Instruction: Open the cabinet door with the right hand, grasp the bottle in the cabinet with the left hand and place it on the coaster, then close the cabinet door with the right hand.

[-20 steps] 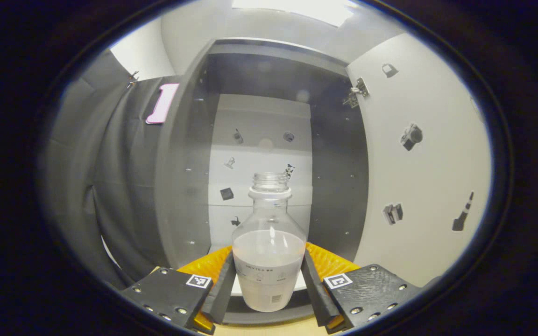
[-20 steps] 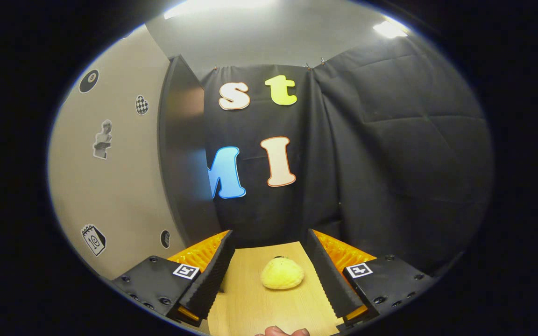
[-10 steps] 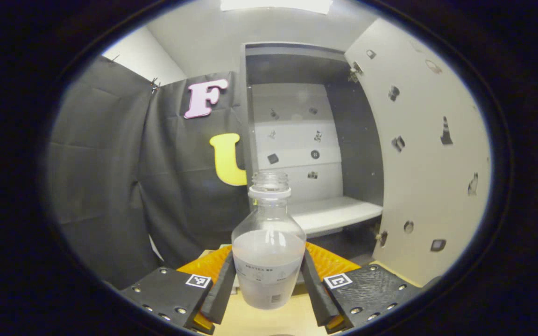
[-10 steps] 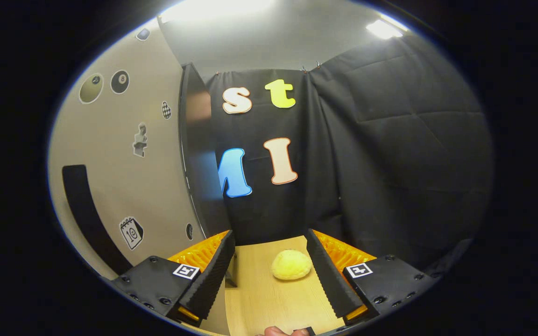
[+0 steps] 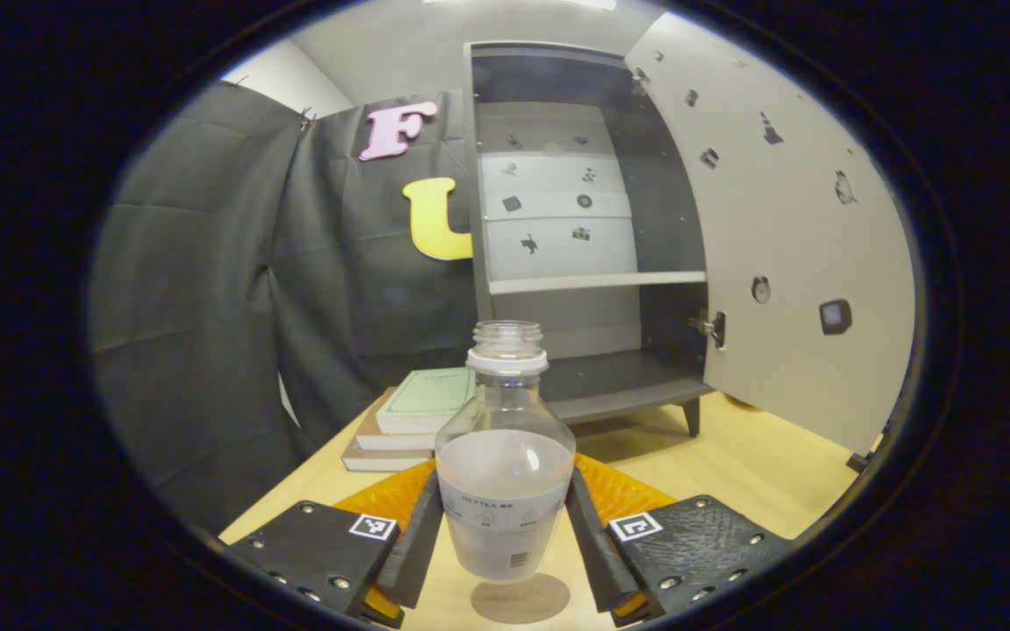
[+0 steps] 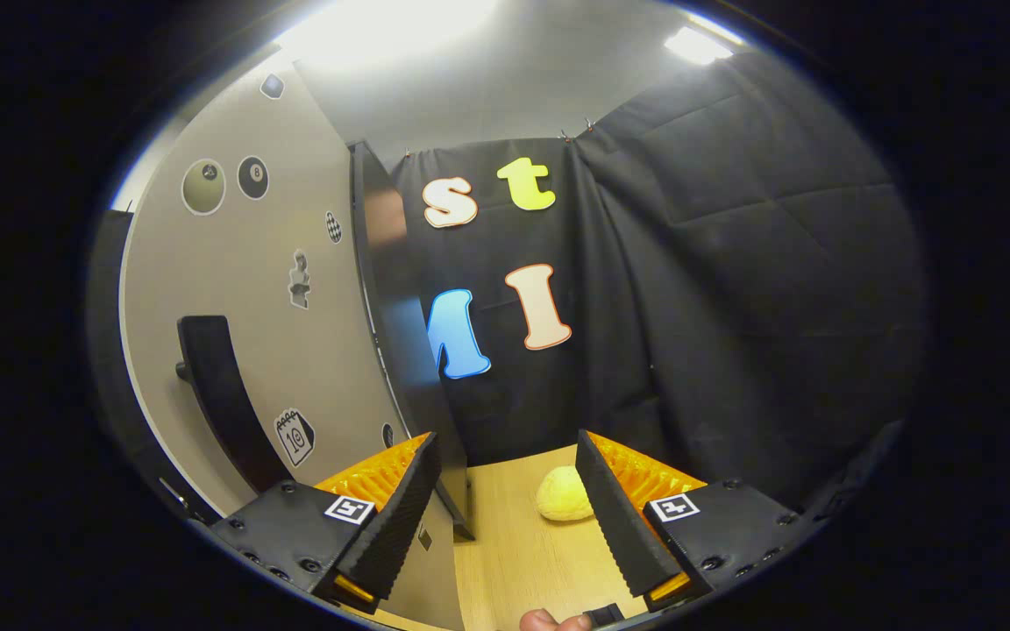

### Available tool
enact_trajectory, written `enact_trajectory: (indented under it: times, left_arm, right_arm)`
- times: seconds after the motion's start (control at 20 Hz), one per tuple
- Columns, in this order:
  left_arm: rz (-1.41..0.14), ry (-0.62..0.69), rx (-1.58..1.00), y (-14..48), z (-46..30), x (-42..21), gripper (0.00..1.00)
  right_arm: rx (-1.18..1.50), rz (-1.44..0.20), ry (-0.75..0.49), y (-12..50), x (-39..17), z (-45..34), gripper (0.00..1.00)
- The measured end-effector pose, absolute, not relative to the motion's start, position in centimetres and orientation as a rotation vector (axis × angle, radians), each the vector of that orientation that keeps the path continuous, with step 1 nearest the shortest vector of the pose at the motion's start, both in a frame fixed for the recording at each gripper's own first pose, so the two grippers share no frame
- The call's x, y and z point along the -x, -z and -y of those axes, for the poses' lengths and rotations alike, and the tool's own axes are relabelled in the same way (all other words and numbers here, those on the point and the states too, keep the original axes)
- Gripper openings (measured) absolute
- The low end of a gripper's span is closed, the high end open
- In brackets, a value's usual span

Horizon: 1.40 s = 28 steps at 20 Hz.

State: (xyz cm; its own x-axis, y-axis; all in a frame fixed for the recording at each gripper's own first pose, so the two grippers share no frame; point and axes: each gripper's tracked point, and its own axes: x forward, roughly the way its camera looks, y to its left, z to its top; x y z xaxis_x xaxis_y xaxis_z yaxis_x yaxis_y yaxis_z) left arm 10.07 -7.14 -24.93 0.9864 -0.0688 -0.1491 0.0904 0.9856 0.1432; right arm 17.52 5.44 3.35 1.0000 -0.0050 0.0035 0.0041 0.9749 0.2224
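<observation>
Both jaws of the left gripper pinch the bottle, held upright just above the coaster on the table. The right gripper hovers level, jaws spread, beside the open cabinet door.

Staged recording booth: black cloth walls, sticker-covered cabinet, wooden tabletop, books.

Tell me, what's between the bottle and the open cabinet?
In the left gripper view, bare light wooden tabletop lies between the clear glass bottle of cloudy liquid and the dark grey cabinet; stacked books sit off to one side.
</observation>
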Motion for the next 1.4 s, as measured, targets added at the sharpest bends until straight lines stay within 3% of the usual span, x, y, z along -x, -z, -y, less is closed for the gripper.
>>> enact_trajectory:
  times: [0.35, 0.65, 1.0, 1.3, 1.4]
  left_arm:
    - [-0.150, 0.067, -0.093, 29.2, 8.2, -8.4, 0.73]
    - [-0.165, -0.028, -0.033, 31.9, 5.4, -7.1, 0.73]
    - [-0.172, 0.004, -0.056, 33.4, 6.4, -6.6, 0.75]
    - [-0.198, 0.026, -0.059, 33.3, 7.0, -6.5, 0.72]
    - [-0.174, 0.047, -0.061, 31.9, 7.5, -6.0, 0.77]
  right_arm:
    - [-0.095, 0.131, 0.052, -5.2, -17.2, -5.1, 0.98]
    - [-0.182, 0.050, 0.107, -3.1, -17.1, -3.3, 0.98]
    - [-0.102, -0.020, 0.112, 0.3, -16.7, -2.9, 0.98]
    - [-0.116, -0.038, 0.106, 1.4, -16.7, -3.1, 0.98]
    - [-0.107, -0.046, 0.099, 1.7, -16.9, -3.3, 0.98]
